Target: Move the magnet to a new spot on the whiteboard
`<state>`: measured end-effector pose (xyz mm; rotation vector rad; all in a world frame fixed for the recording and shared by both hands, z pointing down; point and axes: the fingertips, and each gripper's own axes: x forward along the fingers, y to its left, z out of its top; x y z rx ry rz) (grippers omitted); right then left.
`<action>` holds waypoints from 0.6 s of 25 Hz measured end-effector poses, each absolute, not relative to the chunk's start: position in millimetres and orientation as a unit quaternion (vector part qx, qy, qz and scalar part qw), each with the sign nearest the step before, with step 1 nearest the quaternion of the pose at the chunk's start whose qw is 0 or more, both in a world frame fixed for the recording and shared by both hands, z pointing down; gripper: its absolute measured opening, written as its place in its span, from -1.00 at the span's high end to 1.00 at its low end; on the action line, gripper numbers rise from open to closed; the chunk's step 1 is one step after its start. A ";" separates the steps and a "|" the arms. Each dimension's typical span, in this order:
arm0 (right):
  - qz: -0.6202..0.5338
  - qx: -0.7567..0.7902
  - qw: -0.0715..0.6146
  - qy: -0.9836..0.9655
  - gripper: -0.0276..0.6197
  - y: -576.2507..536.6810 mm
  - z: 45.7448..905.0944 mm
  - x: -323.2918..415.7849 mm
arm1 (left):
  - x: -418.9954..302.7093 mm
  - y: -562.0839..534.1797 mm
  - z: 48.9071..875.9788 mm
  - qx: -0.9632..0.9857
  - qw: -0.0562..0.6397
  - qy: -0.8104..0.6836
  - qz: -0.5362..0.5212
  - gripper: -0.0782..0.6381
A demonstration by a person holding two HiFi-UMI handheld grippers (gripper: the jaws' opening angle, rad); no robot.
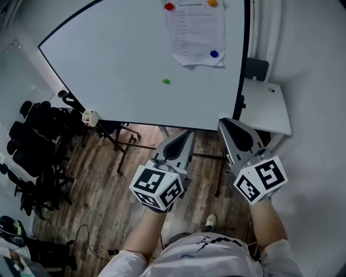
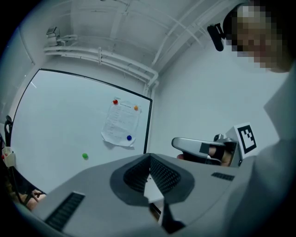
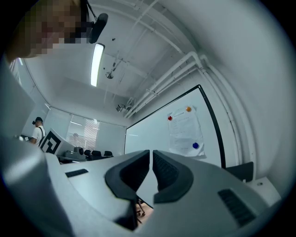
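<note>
A small green magnet (image 1: pixel 165 81) sits alone on the whiteboard (image 1: pixel 108 59), below and left of a paper sheet (image 1: pixel 195 32). Red (image 1: pixel 169 6), orange (image 1: pixel 212 2) and blue (image 1: pixel 214 54) magnets hold that sheet. My left gripper (image 1: pixel 187 133) and right gripper (image 1: pixel 223 123) are side by side in front of the board's lower edge, well short of the green magnet. Both are shut with nothing between the jaws. In the left gripper view the green magnet (image 2: pixel 85 156) lies left of the shut jaw tips (image 2: pixel 149 157). The right gripper view shows the sheet's magnets above its jaw tips (image 3: pixel 151 152), not the green one.
Black chairs (image 1: pixel 38 140) crowd the floor at the left, beside the board's wheeled stand (image 1: pixel 125 147). A white desk (image 1: pixel 265 108) stands against the wall at the right. Cables (image 1: pixel 92 243) lie on the wooden floor. A person (image 3: pixel 36 130) stands far off.
</note>
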<state>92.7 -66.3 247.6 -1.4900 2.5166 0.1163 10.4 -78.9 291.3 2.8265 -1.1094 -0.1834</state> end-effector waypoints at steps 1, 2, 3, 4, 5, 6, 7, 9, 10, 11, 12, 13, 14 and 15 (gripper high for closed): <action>0.042 -0.507 0.110 0.854 0.87 -75.3 244.2 101.1 | 18.4 -86.6 289.0 0.928 0.047 -0.364 -0.060 0.76; 0.043 -0.509 0.113 0.852 0.87 -84.1 241.0 109.2 | 25.7 -93.5 286.7 0.928 0.045 -0.364 -0.060 0.76; 0.044 -0.511 0.116 0.851 0.87 -92.5 238.0 116.1 | 32.1 -99.8 284.7 0.929 0.043 -0.363 -0.059 0.76; 0.046 -0.512 0.117 0.850 0.87 -100.3 235.1 121.7 | 37.3 -105.8 282.6 0.929 0.040 -0.363 -0.058 0.76; 0.049 -0.513 0.117 0.849 0.86 -107.7 232.1 125.9 | 41.5 -112.0 280.0 0.930 0.036 -0.362 -0.057 0.76; 0.053 -0.513 0.116 0.849 0.86 -115.0 228.9 129.1 | 44.9 -118.5 276.8 0.930 0.033 -0.362 -0.058 0.76; 0.059 -0.514 0.113 0.849 0.86 -122.3 225.5 131.9 | 47.7 -125.3 273.3 0.930 0.030 -0.362 -0.060 0.75; 0.068 -0.516 0.109 0.847 0.86 -136.8 219.4 136.2 | 52.0 -138.3 266.8 0.930 0.026 -0.361 -0.065 0.76; 0.072 -0.518 0.106 0.846 0.86 -143.8 216.8 137.6 | 53.4 -144.5 264.0 0.930 0.024 -0.360 -0.068 0.76; 0.075 -0.520 0.104 0.844 0.86 -150.8 214.2 138.5 | 54.5 -151.1 261.2 0.931 0.022 -0.358 -0.071 0.76; 0.080 -0.523 0.101 0.843 0.86 -157.9 211.4 139.0 | 55.5 -158.3 258.4 0.932 0.021 -0.355 -0.074 0.76; 0.086 -0.526 0.098 0.840 0.86 -165.0 208.4 139.4 | 56.5 -166.1 255.3 0.933 0.019 -0.352 -0.078 0.76; 0.092 -0.530 0.095 0.837 0.86 -172.2 205.0 139.7 | 57.7 -174.4 252.1 0.934 0.017 -0.347 -0.081 0.75; 0.099 -0.535 0.092 0.834 0.86 -179.5 201.1 140.0 | 59.2 -183.1 248.6 0.936 0.015 -0.342 -0.084 0.76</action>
